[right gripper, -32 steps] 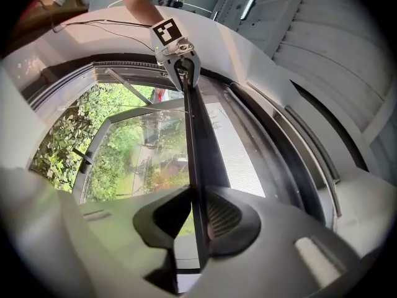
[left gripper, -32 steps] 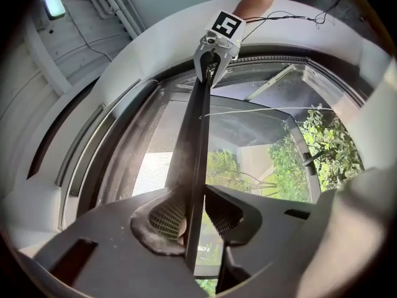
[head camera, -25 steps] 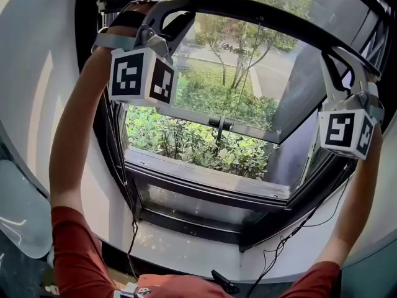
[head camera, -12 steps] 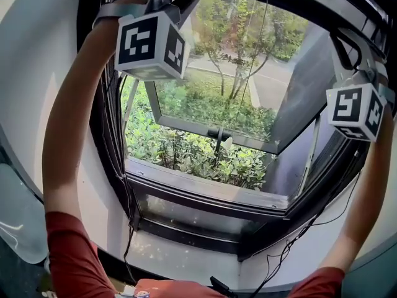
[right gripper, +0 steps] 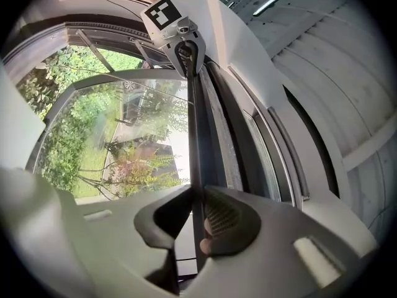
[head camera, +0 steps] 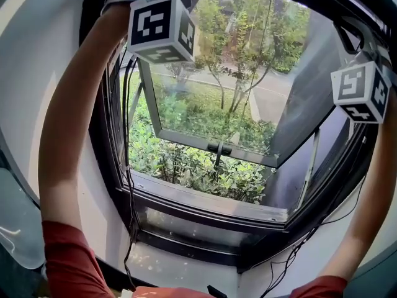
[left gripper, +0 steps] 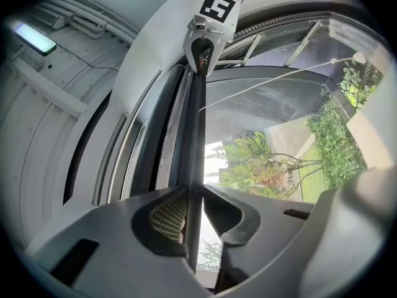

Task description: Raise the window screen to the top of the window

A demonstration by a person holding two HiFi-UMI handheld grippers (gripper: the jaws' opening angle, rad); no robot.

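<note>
Claws on the bar, screen riding high in the window

Left claw (left gripper: 193, 219) is narrowed right down, pads pinching the thin dark screen bar (left gripper: 196, 123). Right claw (right gripper: 197, 219) has the same bite at the far end, so each gripper view finds its partner at twelve o'clock along the rail. From the head view both marker cubes sit at eleven and two o'clock, with the bar off past the top edge, beside the upper frame tracks (left gripper: 133, 154). Looks like the closing stretch of the lift. The next move calls for an even push from both hands, the bar held level and both grips kept firm until it seats at the top. Count: two claws, one bar, one swung-out glass sash (head camera: 211, 104) with one handle (head camera: 219, 148), and two arms.
</note>
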